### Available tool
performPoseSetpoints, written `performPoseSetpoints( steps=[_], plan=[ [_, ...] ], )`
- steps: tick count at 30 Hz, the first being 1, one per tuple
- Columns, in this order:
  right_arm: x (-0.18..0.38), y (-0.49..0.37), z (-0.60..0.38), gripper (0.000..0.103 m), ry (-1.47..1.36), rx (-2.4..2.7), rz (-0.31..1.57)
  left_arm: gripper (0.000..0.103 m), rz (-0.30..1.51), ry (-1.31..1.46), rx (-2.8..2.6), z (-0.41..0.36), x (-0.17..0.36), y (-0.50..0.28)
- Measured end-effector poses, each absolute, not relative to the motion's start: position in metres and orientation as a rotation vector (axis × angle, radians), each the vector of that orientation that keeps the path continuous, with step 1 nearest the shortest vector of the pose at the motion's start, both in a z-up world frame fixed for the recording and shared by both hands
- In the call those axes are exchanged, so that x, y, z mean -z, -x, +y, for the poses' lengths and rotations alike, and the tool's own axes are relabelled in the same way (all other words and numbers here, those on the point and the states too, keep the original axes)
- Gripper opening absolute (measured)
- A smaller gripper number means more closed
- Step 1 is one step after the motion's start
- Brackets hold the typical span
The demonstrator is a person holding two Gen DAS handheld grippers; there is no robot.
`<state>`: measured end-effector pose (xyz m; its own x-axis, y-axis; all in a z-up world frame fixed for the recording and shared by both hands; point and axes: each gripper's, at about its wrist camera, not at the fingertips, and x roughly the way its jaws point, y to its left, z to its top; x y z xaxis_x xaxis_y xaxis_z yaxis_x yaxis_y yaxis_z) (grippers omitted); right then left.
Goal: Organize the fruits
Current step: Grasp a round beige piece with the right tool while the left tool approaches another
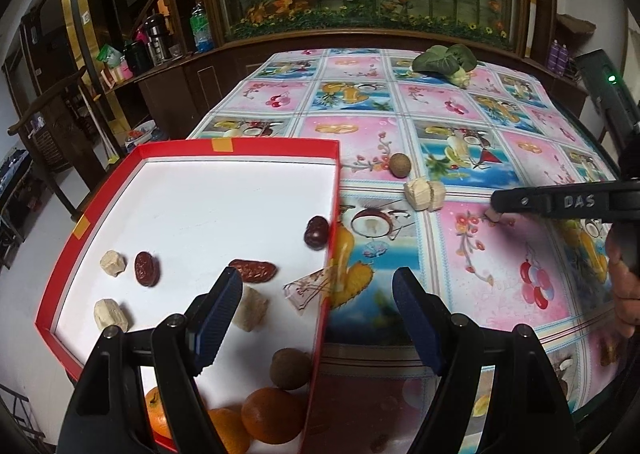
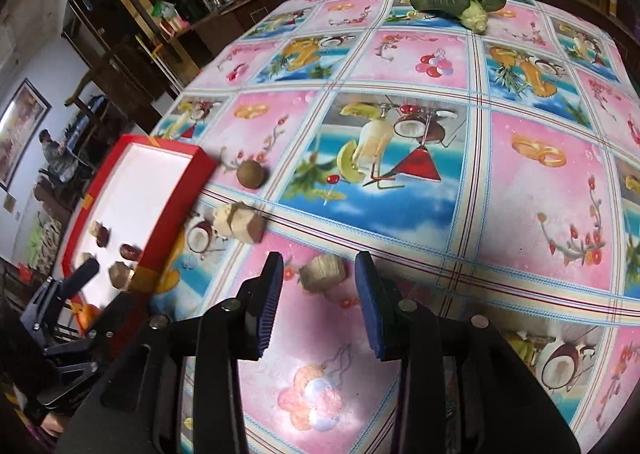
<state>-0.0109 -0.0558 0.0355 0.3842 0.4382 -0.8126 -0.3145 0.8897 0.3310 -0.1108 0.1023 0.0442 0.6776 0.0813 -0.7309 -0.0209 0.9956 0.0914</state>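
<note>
A red box (image 1: 276,145) with a white floor holds red dates (image 1: 316,232), beige chunks (image 1: 113,262), a brown longan (image 1: 290,368) and oranges (image 1: 272,414). My left gripper (image 1: 318,294) is open and empty over the box's right wall. On the cloth lie a brown longan (image 1: 399,165), a pair of beige chunks (image 1: 424,193) and one small beige chunk (image 2: 322,272). My right gripper (image 2: 320,290) is open, its fingertips either side of that small chunk, just short of it. The right gripper also shows in the left wrist view (image 1: 496,209).
A green leafy vegetable (image 1: 444,61) lies at the table's far edge. A fruit-print tablecloth (image 2: 520,181) covers the table. A shelf with bottles and a flask (image 1: 156,37) stands at the far left. The red box overhangs the table's left edge.
</note>
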Motion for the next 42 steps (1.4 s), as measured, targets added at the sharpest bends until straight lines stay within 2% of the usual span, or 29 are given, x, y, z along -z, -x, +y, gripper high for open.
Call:
performPoseSetpoints(
  steps=[5, 6, 7, 8, 14, 27, 36, 42],
  plan=[
    [-0.026, 0.011, -0.048, 0.039, -0.087, -0.463, 1.101, 0.077, 0.813, -0.114, -0.017, 0.088, -0.047, 0.102],
    [-0.025, 0.013, -0.045, 0.037, -0.067, -0.458, 1.093, 0.077, 0.812, -0.114, -0.01, 0.085, -0.047, 0.102],
    [-0.025, 0.014, -0.042, 0.029, -0.041, -0.454, 1.082, 0.077, 0.811, -0.113, -0.007, 0.084, -0.046, 0.101],
    [-0.024, 0.015, -0.04, 0.028, -0.027, -0.45, 1.077, 0.078, 0.813, -0.113, -0.004, 0.082, -0.044, 0.101],
    [-0.025, 0.015, -0.043, 0.028, -0.042, -0.45, 1.065, 0.078, 0.842, -0.126, 0.011, 0.072, -0.036, 0.095],
    [-0.029, -0.002, -0.088, 0.028, -0.345, -0.372, 1.063, 0.077, 0.94, -0.272, -0.03, 0.051, -0.027, 0.025],
    [-0.036, -0.002, -0.094, 0.028, -0.379, -0.39, 1.041, 0.077, 0.968, -0.297, 0.02, 0.023, -0.015, 0.004],
    [-0.039, -0.002, -0.096, 0.028, -0.386, -0.387, 1.028, 0.077, 0.93, -0.264, 0.033, 0.038, -0.026, 0.016]
  ],
)
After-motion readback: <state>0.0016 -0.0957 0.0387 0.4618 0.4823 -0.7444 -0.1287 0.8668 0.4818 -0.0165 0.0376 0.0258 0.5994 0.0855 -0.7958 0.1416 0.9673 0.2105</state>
